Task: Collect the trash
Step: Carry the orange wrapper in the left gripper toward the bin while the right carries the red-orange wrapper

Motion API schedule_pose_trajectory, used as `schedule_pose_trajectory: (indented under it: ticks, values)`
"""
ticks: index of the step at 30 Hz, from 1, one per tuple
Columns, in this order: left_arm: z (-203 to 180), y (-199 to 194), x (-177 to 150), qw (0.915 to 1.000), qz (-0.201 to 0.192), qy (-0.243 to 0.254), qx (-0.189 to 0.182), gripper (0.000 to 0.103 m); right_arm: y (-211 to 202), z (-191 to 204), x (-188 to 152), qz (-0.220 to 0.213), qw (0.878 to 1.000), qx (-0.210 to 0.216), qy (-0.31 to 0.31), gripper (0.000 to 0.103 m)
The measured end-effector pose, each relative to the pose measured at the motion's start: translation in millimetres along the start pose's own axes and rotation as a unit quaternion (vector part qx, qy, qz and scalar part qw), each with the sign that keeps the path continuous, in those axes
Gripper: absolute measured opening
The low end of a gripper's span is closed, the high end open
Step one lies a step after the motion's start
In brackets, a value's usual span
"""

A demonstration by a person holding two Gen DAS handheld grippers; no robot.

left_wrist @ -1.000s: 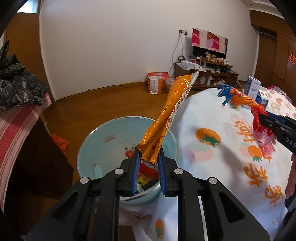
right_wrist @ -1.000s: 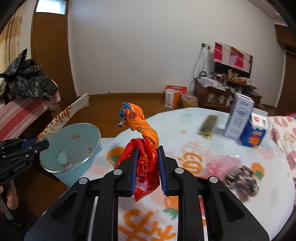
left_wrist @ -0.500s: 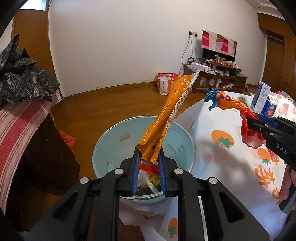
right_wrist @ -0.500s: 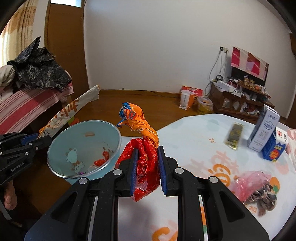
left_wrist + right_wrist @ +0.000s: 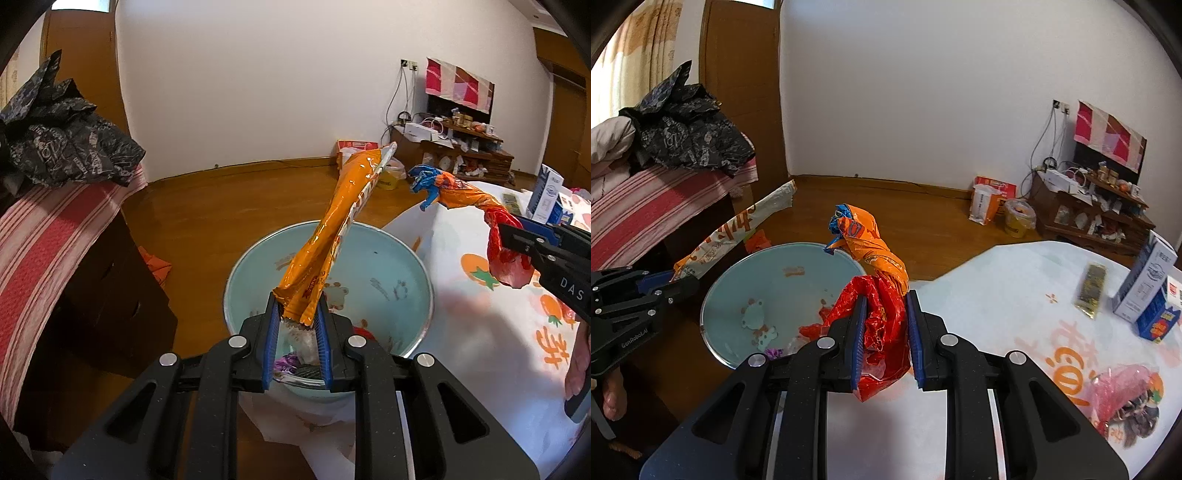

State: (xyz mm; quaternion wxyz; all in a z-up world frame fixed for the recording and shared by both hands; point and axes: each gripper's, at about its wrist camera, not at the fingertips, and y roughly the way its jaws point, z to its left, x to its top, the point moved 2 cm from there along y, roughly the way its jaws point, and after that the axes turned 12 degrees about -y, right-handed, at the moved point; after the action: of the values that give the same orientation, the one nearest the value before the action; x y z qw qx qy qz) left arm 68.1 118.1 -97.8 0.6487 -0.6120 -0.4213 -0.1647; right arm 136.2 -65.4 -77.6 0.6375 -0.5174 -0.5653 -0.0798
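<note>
The left gripper is clamped on the bottom end of a long orange snack wrapper, which rises tilted up and to the right above a light blue bin. The bin stands on the wooden floor just beside the near left edge of a table with a white cloth printed with oranges. Inside the bin lie scraps of red, purple and pale trash, partly hidden behind the gripper.

The right gripper is closed on a crumpled red and orange wrapper whose twisted end, tipped with blue, sticks up and leans left over the bin's right rim. In the left wrist view this gripper comes in from the right above the cloth's edge, its wrapper reaching left toward the bin.

Farther right on the table stand a white and blue carton and a small blue box, touching. A dark flat packet lies just left of them, and a pink bag holding dark bits lies at the near right.

To the left, a dark cabinet carries a red striped cloth with a black crumpled garment on top
</note>
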Motion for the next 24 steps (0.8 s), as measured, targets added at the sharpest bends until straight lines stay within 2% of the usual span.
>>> schedule_pose_trajectory:
  ticks: [11,24]
  values:
    - [19,4,0,0.9997,0.004,-0.012,0.020,0.019,14,18,9,0.004,1.000,0.018,-0.014,0.022]
    - [24,7,1,0.9996,0.007,-0.019,0.019,0.019,16,24,12,0.007,0.999,0.027,-0.025,0.022]
